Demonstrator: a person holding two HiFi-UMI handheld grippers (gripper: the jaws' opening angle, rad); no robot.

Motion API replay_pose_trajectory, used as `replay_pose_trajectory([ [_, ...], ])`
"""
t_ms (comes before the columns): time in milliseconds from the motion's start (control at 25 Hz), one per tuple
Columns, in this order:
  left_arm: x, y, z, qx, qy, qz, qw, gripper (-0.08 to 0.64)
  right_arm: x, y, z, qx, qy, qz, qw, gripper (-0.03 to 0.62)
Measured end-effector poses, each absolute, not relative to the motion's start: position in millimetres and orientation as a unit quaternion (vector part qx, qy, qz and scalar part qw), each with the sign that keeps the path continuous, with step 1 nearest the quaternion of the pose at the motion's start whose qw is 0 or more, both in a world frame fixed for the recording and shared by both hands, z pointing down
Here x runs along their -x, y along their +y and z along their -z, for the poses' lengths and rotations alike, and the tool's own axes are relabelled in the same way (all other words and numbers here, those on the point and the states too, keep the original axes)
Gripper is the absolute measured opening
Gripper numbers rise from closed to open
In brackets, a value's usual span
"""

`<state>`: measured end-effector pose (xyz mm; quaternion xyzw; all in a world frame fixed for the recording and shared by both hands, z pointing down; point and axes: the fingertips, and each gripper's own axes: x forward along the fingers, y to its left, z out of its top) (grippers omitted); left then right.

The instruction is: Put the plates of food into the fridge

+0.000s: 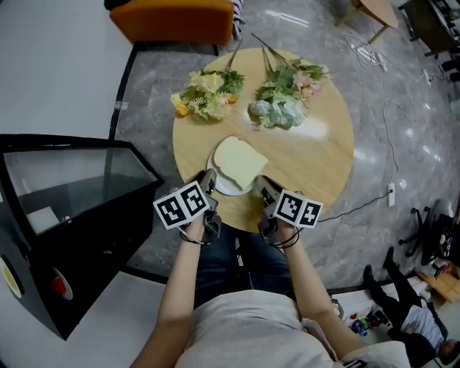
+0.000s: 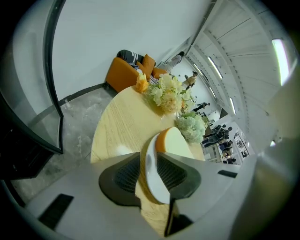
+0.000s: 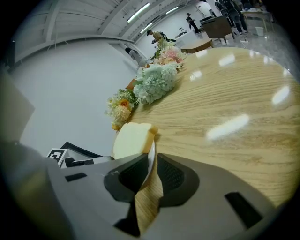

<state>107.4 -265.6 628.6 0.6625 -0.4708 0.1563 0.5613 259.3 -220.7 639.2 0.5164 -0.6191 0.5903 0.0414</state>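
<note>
Now left gripper [image 2: 151, 174] and right gripper [image 3: 150, 176] each pinch the plate [image 1: 223, 189] rim.

table [image 1: 316, 165]: plate [image 1: 224, 187] at near edge, bread slice [image 1: 239, 162] on it | far half: left flower bunch [image 1: 206, 93] beside right flower bunch [image 1: 287, 97] | left gripper [image 1: 210, 181] on plate's left rim, right gripper [image 1: 263, 185] on right rim | fridge [image 1: 72, 215] left of table | chair [image 1: 172, 18] behind table

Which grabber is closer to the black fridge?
Left. The left gripper grips the plate on the side facing the fridge; the right gripper grips the plate's opposite side, farther from the fridge.
</note>
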Motion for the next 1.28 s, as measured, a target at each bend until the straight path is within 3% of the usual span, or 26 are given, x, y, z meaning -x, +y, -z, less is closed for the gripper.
replay_pose_trajectory([
  [360, -115, -271, -632, -0.664, -0.451, -0.157, 0.575, 0.094, -256, -223, -643, -0.497, -0.603, -0.624, 0.010, 0.054],
  [600, -119, -263, -637, -0.655, -0.450, -0.150, 0.588, 0.051, -257, -225, -644, -0.495, -0.575, -0.650, -0.042, 0.052],
  [1280, -117, -259, -614, -0.663, -0.449, -0.108, 0.590, 0.044, -258, -225, -615, -0.493, -0.600, -0.627, -0.063, 0.037],
])
